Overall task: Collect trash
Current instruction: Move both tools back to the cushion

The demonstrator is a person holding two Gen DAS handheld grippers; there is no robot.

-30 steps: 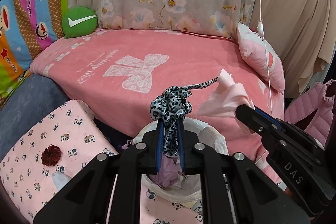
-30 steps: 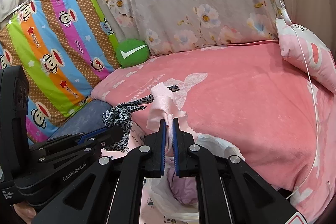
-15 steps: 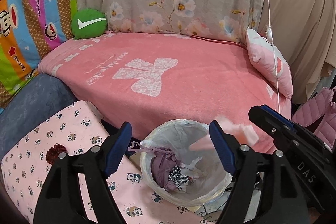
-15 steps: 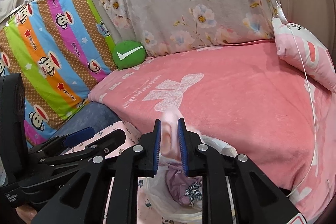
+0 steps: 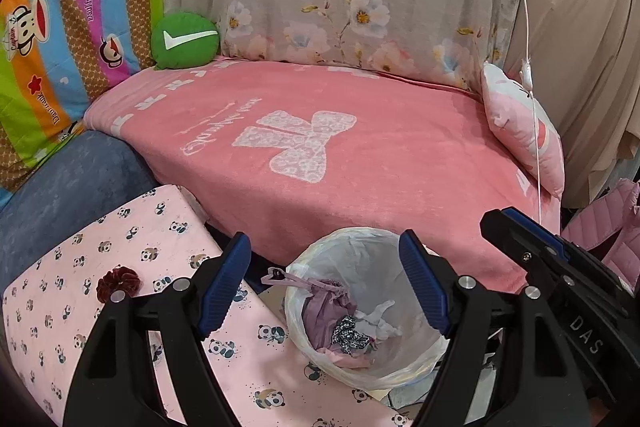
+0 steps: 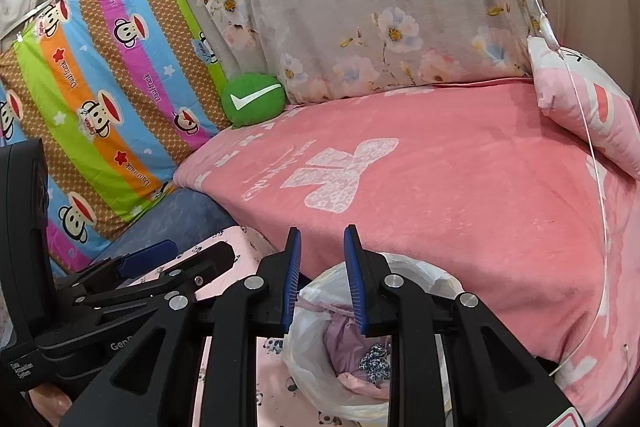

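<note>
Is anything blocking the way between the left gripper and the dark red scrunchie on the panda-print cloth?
Nothing visible does. The scrunchie lies exposed on the panda-print cloth, left of the open left gripper, which hangs over the trash bin.

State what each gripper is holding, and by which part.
Nothing: the left gripper and right gripper are both open and empty above the bin.

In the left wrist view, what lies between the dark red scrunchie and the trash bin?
Left wrist view: between the scrunchie and the bin lies panda-print fabric, crossed by the left gripper's near finger.
</note>
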